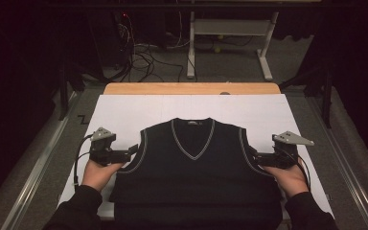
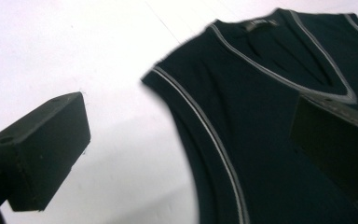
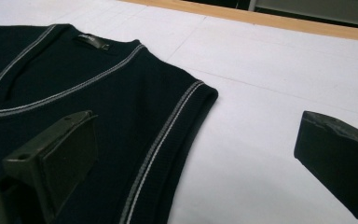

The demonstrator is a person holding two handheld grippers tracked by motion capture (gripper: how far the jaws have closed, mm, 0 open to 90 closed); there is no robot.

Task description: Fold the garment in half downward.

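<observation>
Dark navy V-neck sweater vest (image 1: 194, 167), grey-striped trim at neck and armholes: lies flat, neck toward the far edge, on the white sheet (image 1: 139, 108) covering the wooden table (image 1: 191, 88); hem folded at the near edge. Left gripper (image 1: 133, 149): just beside the vest's left armhole, jaws spread wide, nothing between them. Right gripper (image 1: 255, 154): at the right armhole, jaws likewise wide apart, holding nothing.

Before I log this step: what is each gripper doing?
Left gripper: open, holding nothing, beside the dark knitted vest.
Right gripper: open, holding nothing.
</observation>
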